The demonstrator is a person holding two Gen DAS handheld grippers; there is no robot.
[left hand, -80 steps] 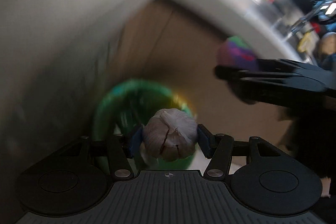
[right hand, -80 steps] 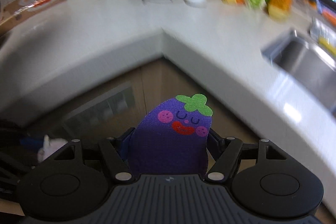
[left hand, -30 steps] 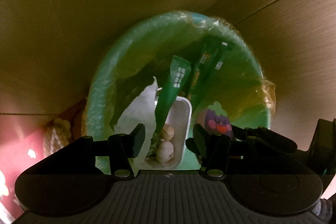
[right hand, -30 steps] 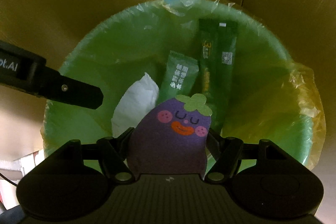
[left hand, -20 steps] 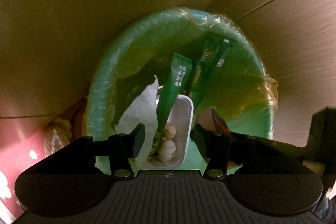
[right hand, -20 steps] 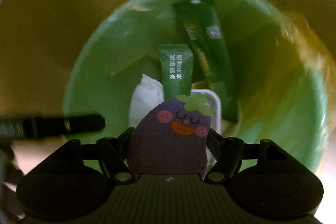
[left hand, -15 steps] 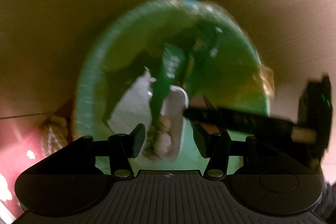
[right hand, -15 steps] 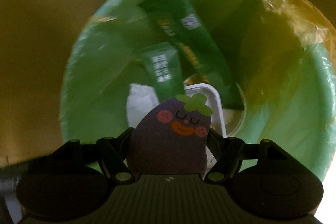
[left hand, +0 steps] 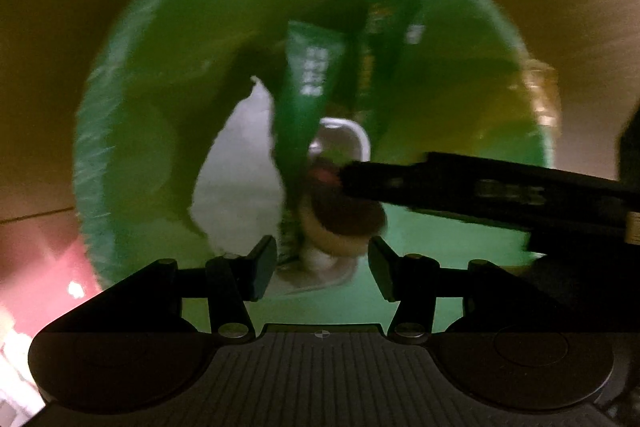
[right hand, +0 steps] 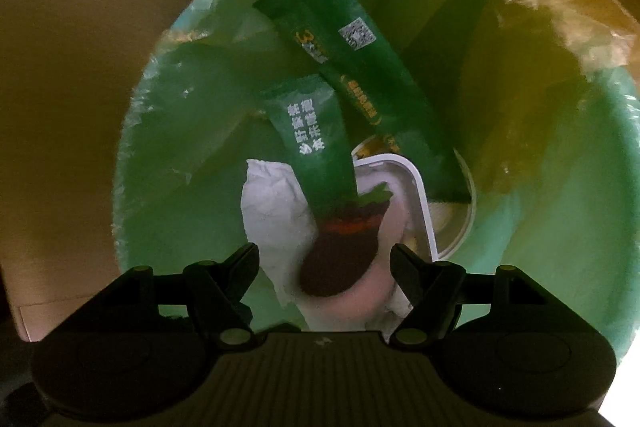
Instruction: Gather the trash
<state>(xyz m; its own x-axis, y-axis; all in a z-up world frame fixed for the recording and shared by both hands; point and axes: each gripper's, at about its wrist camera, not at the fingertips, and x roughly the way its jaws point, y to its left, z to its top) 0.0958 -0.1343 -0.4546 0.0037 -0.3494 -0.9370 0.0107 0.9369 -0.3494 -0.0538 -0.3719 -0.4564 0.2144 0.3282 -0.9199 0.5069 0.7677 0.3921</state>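
Trash item, current: eggplant-shaped sponge (right hand: 344, 251), dark purple, blurred. It sits inside the green bin (right hand: 124, 167), below and just ahead of the right gripper (right hand: 324, 267), over the near end of the white tray.

1. Right gripper. Jaws are parted, and the pads stand clear of the sponge on both sides, so nothing is gripped. It points steeply down into the bin mouth.
2. Left gripper (left hand: 322, 263). Jaws are wide apart and empty, and it also aims down into the bin. In its view the right gripper crosses from the right edge, with its tip over the sponge.
3. Sponge, attitude. The long axis runs away from the right jaws, broad base nearest and green leaf cap farthest. Whether it has settled or is dropping cannot be told through the blur.
4. White tray (right hand: 416, 187). Shallow, with rounded corners, on the bin floor and partly under the sponge.
5. Crumpled tissue (right hand: 272, 211). White, just beside the tray, toward the bin's left wall.
6. Short green sachet (right hand: 312, 139). It leans over the tray, its lower end touching the sponge's cap.
7. Long green sachet (right hand: 360, 67). It is propped toward the far rim.
8. Bin liner (right hand: 560, 7). Clear plastic, bunched over the far-right rim.
9. Cabinet panels (right hand: 80, 67). Brown, beyond the bin.

Assessment: the sponge counts as deposited. The right hand is the nearer one, and neither gripper needs to close. The coming move looks like a straight lift out, keeping the two grippers from knocking together over the rim.
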